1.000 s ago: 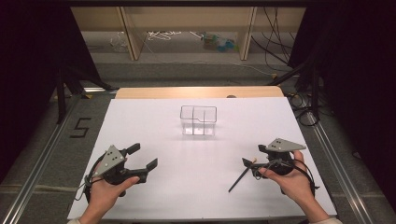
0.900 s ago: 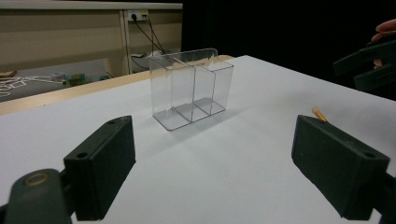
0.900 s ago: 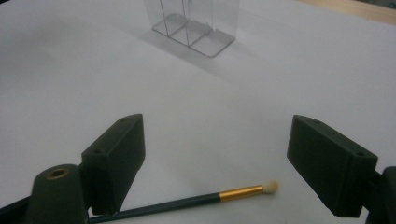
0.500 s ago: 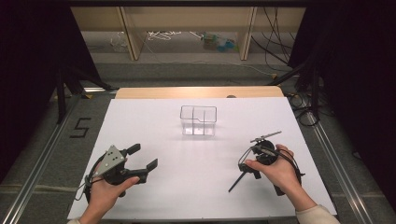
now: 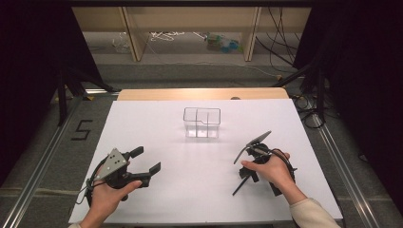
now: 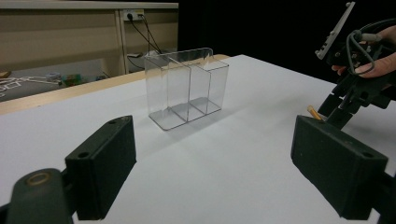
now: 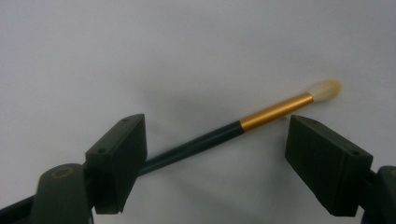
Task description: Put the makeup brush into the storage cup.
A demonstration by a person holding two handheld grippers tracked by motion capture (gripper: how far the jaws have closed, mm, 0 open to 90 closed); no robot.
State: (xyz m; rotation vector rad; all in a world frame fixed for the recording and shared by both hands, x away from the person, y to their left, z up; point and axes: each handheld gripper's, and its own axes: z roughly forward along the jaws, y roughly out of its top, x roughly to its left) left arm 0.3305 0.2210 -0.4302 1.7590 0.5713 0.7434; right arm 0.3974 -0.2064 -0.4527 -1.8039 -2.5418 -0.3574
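Observation:
A clear plastic box (image 5: 202, 122) with inner dividers stands empty at the middle of the white table; the left gripper view has the box (image 6: 187, 88) straight ahead. A makeup brush (image 7: 261, 116) with a dark handle, gold ferrule and pale bristles lies flat on the table. My right gripper (image 7: 219, 140) points down over it, open, one jaw on each side of the handle without touching it. From above, the right gripper (image 5: 248, 172) is tipped forward at the front right, and the brush handle (image 5: 239, 186) sticks out below it. My left gripper (image 5: 145, 160) rests at the front left, open and holding nothing.
The white table top (image 5: 157, 128) ends at a wooden strip (image 5: 199, 93) along the far edge. Metal rails (image 5: 38, 166) run along both sides on the floor. Shelving with cables (image 5: 190, 38) lies beyond the table.
My right gripper has tipped forward and downward over the brush, so its grey plate now stands on edge. The brush and the left gripper have stayed put.

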